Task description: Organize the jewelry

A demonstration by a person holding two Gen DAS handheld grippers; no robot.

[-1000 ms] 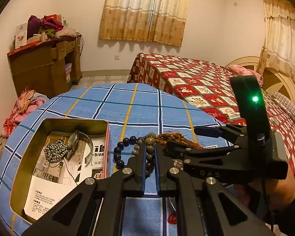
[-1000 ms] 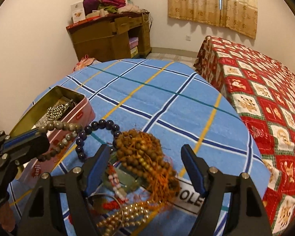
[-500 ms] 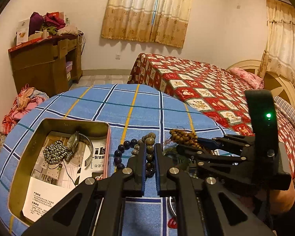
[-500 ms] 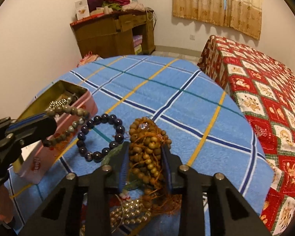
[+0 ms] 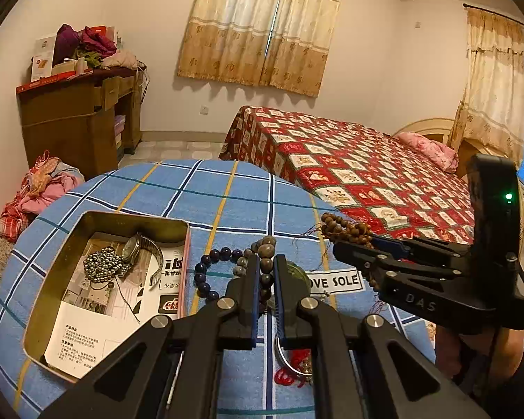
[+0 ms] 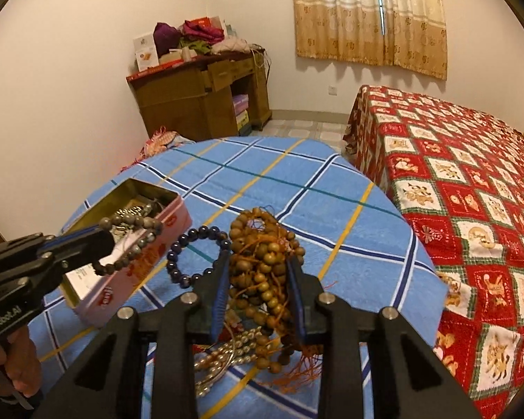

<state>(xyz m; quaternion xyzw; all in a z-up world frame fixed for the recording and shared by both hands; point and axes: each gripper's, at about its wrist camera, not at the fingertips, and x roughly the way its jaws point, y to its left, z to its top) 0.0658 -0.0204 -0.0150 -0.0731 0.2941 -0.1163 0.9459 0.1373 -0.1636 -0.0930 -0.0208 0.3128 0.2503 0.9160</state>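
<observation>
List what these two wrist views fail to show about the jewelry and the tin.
- Pile under the right gripper: in the right wrist view the brown bead strand and fingers hide most of it.
- Tin: in the right wrist view its interior is mostly hidden by its wall and the left gripper.
- Leaflet print in the left wrist view: too small.

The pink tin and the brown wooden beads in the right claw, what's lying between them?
In the right wrist view, a dark blue bead bracelet lies on the cloth between the pink tin and the brown wooden beads.
</observation>
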